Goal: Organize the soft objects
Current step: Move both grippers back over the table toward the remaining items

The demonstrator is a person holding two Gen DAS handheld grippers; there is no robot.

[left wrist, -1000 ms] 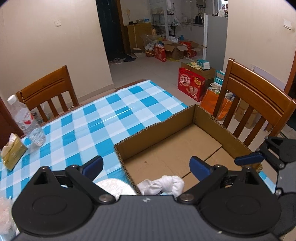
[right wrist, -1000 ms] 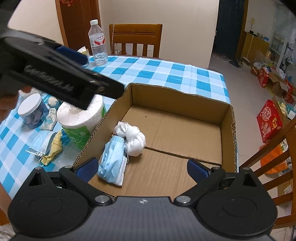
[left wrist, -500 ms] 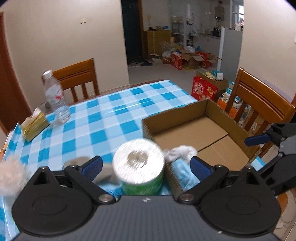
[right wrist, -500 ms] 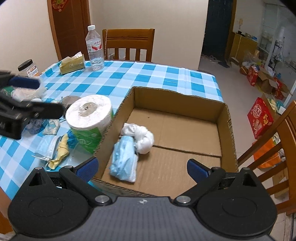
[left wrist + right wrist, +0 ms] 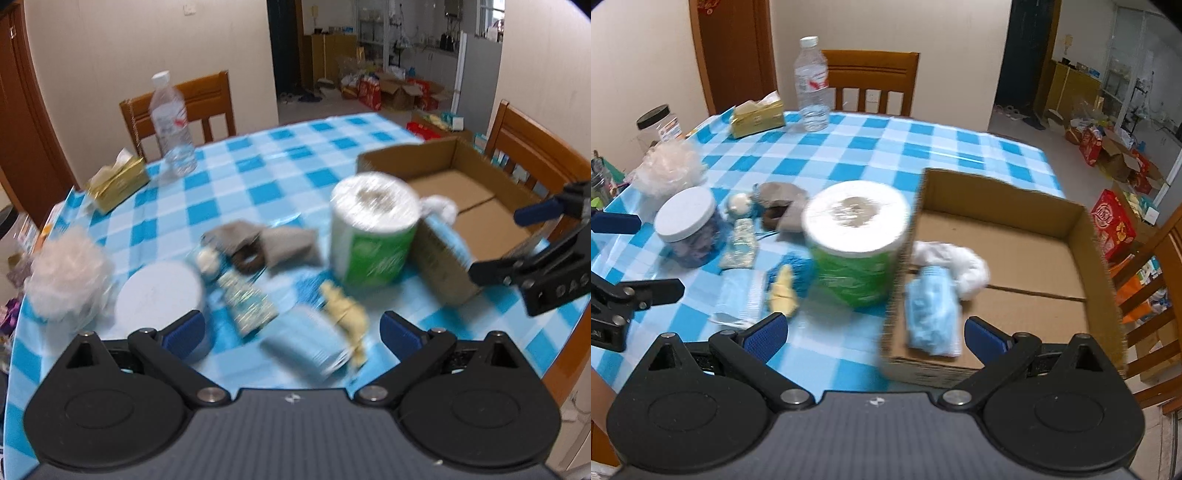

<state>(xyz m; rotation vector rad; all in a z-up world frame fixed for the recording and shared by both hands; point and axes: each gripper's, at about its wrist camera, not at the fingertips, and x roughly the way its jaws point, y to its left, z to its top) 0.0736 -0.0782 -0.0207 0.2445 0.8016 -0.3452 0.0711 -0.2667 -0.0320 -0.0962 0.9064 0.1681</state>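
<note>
Left tongs [image 5: 291, 330] spread wide, nothing between the blue pads. Right tongs [image 5: 873, 332] likewise wide and empty, hanging at the near corner of the cardboard box [image 5: 1086, 236].

Nearest to the left tongs, on the checked table [image 5: 258, 162]: a loose blue face mask [image 5: 306, 341], flat, just ahead and slightly right of centre, with a small yellow cloth [image 5: 345, 308] touching its right side. Motion blur hides the mask's edges; its long axis appears to run diagonally, near-right to far-left.

Beyond that, a glittery sachet [image 5: 245, 299], a white-lidded jar [image 5: 159, 291] to the left, a grey cloth [image 5: 273, 240] and a white puff [image 5: 64, 273] further out.

Toilet roll [image 5: 375, 232] stands upright against the box's outer wall. Inside the box: a second mask [image 5: 931, 310] and a knotted white cloth [image 5: 960, 264].

Judgement: loose mask is the next pick. Left tongs are nearer; right tongs sit over the box side.
</note>
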